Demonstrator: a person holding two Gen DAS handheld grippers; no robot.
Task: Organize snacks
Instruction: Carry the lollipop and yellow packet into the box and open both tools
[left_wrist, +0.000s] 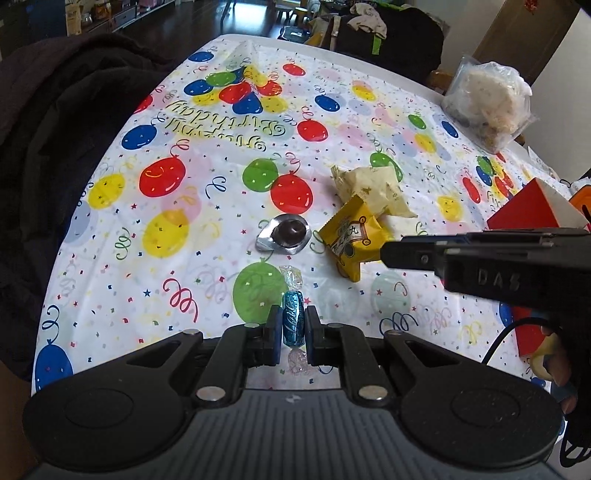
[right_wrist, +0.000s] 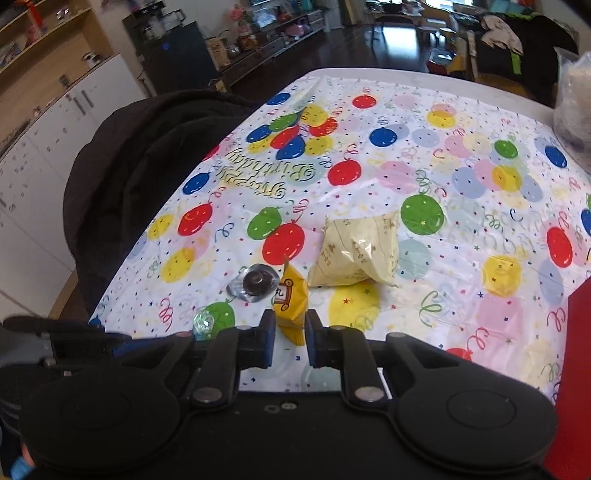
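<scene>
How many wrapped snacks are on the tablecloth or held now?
4: blue candy in the left hand-held gripper; yellow packet at the right hand-held gripper; cream packet behind; foil chocolate left. Others may be hidden.

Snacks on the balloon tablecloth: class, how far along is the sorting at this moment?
Nothing visibly sorted yet. In hand: the left tongs grip the blue wrapped candy; the right tongs close around a corner of the yellow packet. Left on the tablecloth: the cream packet and foil-cupped chocolate. A red box stands to the right.
</scene>
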